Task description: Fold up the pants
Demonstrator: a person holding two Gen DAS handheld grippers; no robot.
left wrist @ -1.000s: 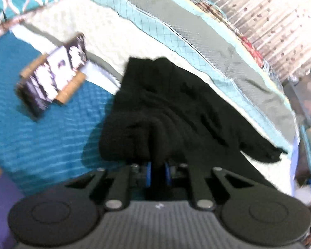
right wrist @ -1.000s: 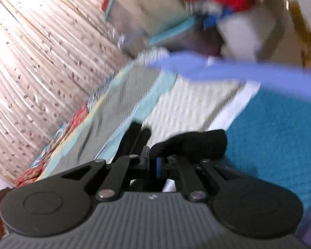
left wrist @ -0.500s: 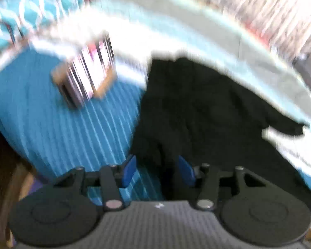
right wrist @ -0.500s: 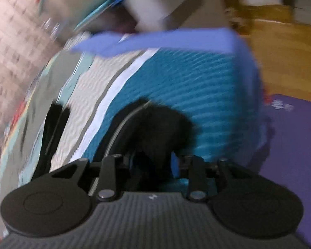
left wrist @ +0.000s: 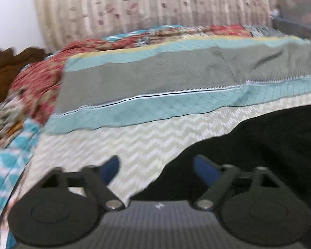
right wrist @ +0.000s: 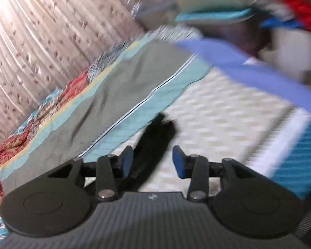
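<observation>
Between opening right tongs, black pants ungripped on bedspread.

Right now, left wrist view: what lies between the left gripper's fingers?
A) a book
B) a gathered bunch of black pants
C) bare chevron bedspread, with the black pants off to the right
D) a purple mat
C: the left gripper is opening over the pale chevron bedspread, and the black pants lie under its right finger only.
</observation>
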